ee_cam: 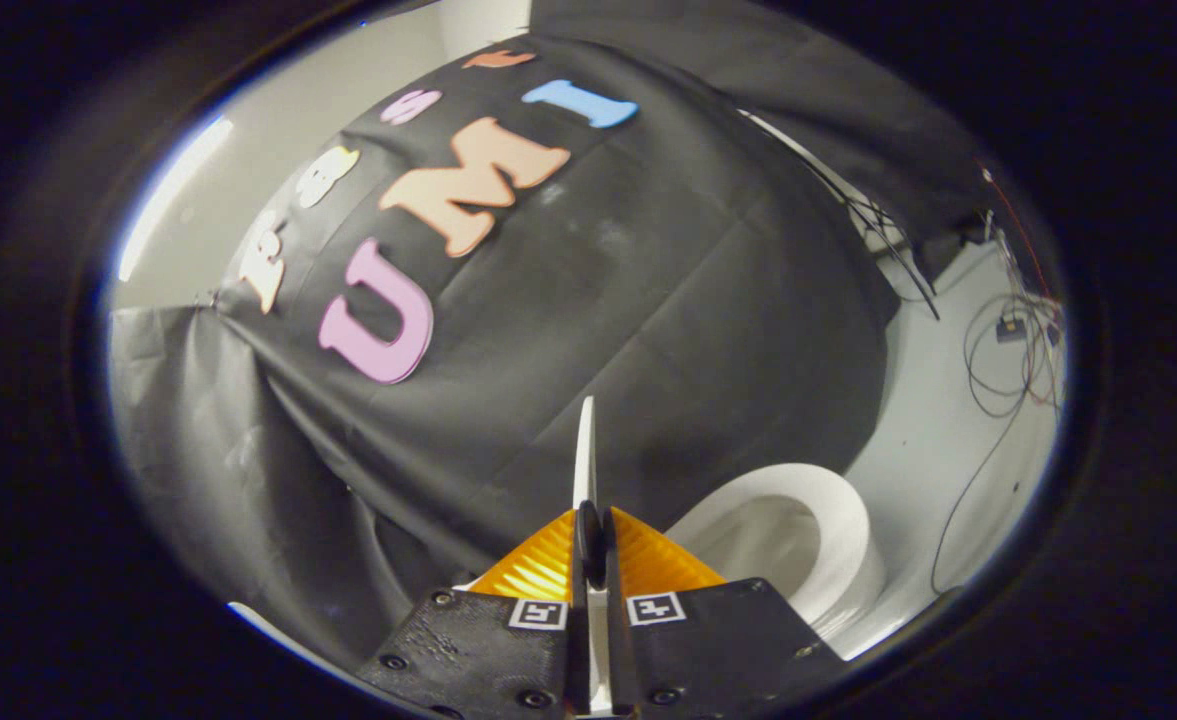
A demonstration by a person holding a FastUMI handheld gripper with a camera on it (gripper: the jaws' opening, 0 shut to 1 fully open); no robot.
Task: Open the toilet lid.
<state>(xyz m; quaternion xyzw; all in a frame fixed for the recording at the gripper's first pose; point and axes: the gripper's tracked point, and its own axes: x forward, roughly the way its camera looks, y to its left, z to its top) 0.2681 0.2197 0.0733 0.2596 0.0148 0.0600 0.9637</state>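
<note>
Both fingers of the hand-held gripper [593, 545] press on the thin toilet lid [585, 450], seen edge-on and raised upright between them. Beside the fingers sits the open white toilet seat [833, 530], with loose cables [998, 380] on the pale floor [933, 450] beyond.

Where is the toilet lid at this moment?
In the gripper view, the toilet lid stands edge-on, pinched between the tongs, against the black cloth wall. The open toilet bowl lies just to its right.
</note>
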